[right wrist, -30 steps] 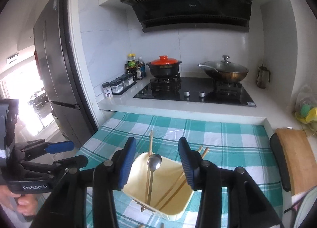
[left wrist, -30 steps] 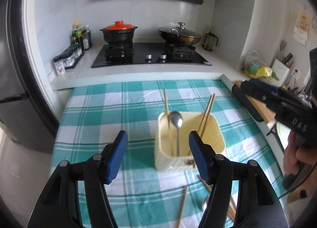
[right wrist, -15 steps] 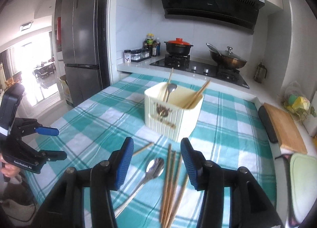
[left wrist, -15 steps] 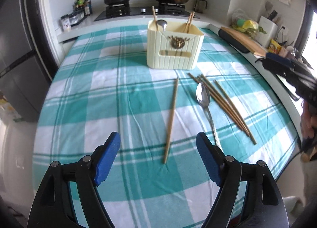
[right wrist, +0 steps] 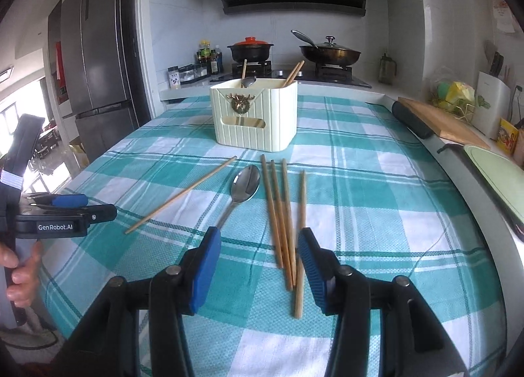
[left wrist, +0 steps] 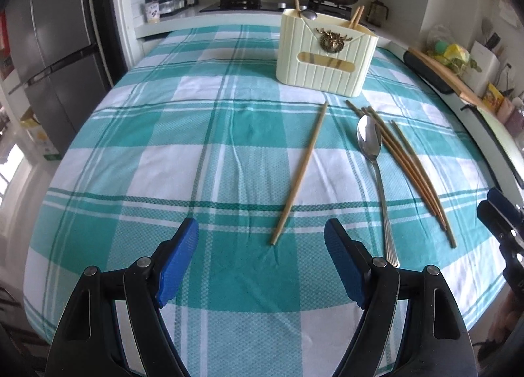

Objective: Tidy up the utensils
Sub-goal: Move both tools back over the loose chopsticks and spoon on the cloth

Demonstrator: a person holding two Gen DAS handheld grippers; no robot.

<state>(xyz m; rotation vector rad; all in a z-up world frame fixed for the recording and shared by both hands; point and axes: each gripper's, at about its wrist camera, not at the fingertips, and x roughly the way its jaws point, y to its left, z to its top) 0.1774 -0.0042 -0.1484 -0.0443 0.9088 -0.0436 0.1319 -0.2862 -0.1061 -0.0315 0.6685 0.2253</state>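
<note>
Both grippers now low over surface (left wrist: 203,147), away from holder (right wrist: 253,115). Left gripper (left wrist: 262,262) jaws just widened, empty. Right gripper (right wrist: 258,265) jaws apart above chopsticks (right wrist: 283,213), spoon (right wrist: 244,185) beside.

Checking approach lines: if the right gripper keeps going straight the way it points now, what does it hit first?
Most likely the bundle of chopsticks on the tablecloth; their near ends lie between the open right gripper fingers. The spoon sits slightly left of that line. Depth is uncertain.

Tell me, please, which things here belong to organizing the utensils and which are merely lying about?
Job: cream holder, spoon, four grouped chopsticks, lone chopstick.
Lying about: pots, spice jars, cutting board.
</note>
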